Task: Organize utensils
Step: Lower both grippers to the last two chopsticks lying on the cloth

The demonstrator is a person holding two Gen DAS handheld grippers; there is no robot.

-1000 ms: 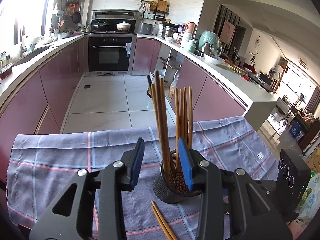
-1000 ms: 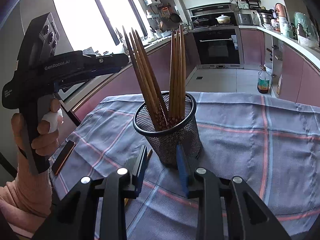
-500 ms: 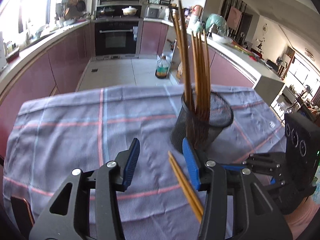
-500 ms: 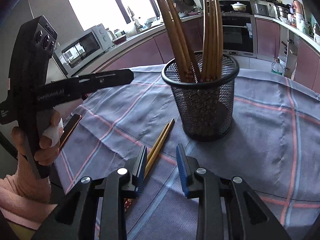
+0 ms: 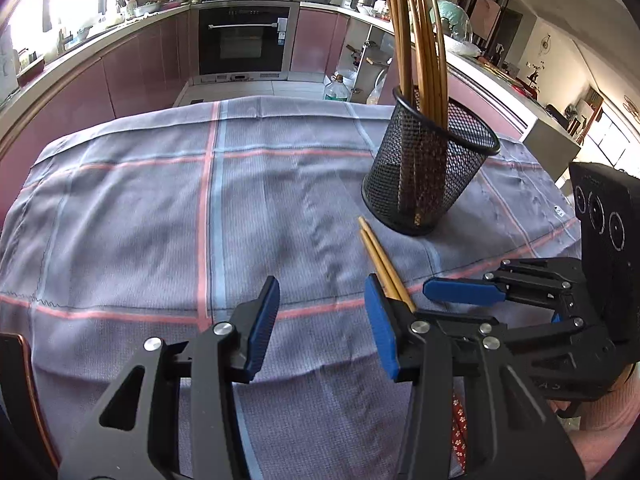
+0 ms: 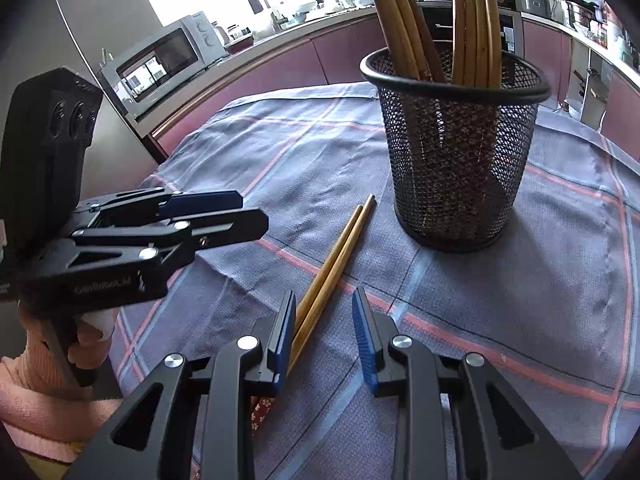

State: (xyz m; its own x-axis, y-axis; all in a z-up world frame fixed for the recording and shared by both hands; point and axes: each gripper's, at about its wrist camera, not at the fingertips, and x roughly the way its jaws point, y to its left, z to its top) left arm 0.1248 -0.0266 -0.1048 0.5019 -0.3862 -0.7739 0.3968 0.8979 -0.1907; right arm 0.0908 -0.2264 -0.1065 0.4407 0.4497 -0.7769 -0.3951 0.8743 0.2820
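Both claws have dropped toward the loose chopsticks (image 6: 334, 264) beside the cup (image 6: 454, 152); right claw (image 6: 324, 336) and left claw (image 5: 320, 324) gape wide, probably empty.

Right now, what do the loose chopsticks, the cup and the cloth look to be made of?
Loose chopsticks: probably bamboo or wood, tan with a smooth, slightly glossy surface.
Cup: black metal mesh by the look of it; you can see through its woven wall, and it has a solid rolled rim.
Cloth: woven fabric, grey-blue with pink and blue stripes, visibly textured and creased.
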